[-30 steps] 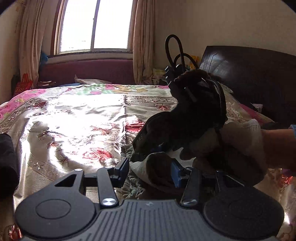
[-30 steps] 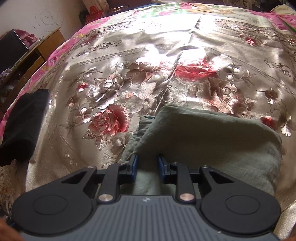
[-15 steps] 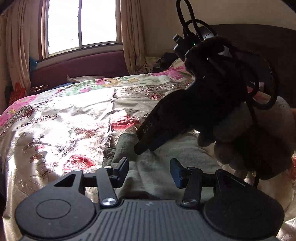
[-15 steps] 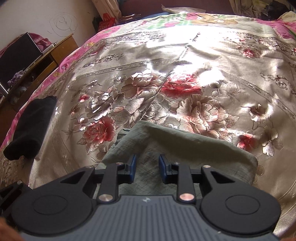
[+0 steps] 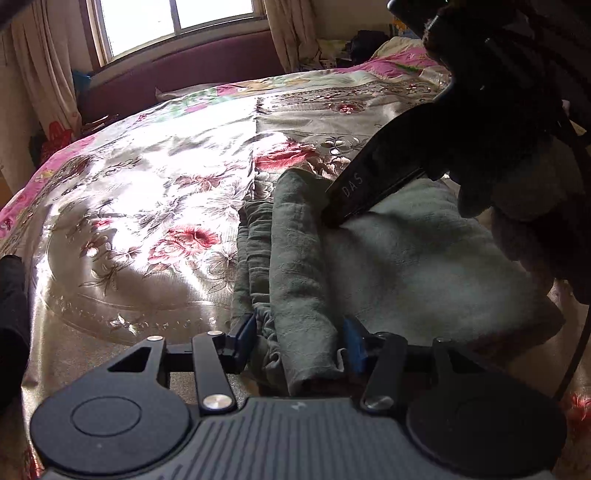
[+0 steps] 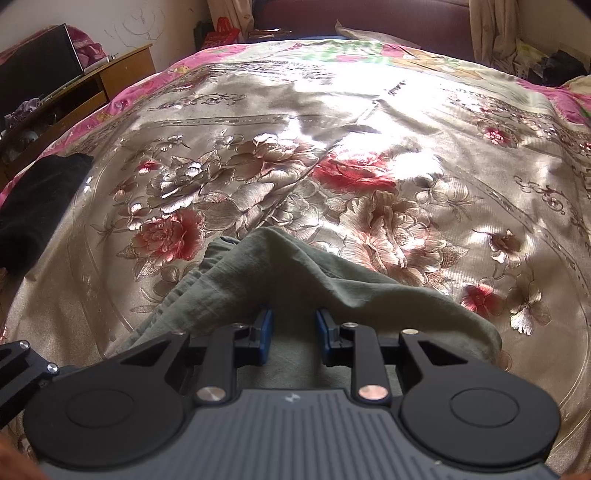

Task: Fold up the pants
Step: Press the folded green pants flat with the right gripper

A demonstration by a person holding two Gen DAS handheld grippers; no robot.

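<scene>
The grey-green pants (image 5: 406, 258) lie folded in a thick bundle on the floral bedspread (image 5: 147, 192). My left gripper (image 5: 299, 339) is open, its blue pads on either side of the bundle's rolled near edge. My right gripper (image 6: 291, 332) is open, held low over the pants (image 6: 295, 280), whose cloth ridges up just ahead of its fingertips. In the left wrist view the right gripper (image 5: 373, 184) comes in from the upper right in a gloved hand, its tip down on the top of the bundle.
A black garment (image 6: 37, 206) lies at the left edge of the bed (image 6: 369, 129). A wooden cabinet (image 6: 103, 81) with a dark screen stands left of the bed. A window (image 5: 177, 18) with curtains and a maroon bench are behind.
The left gripper has moved in and down so the bundle's edge now sits between its pads. The right gripper has pulled back and risen slightly; the cloth ahead of it has ridged up.
</scene>
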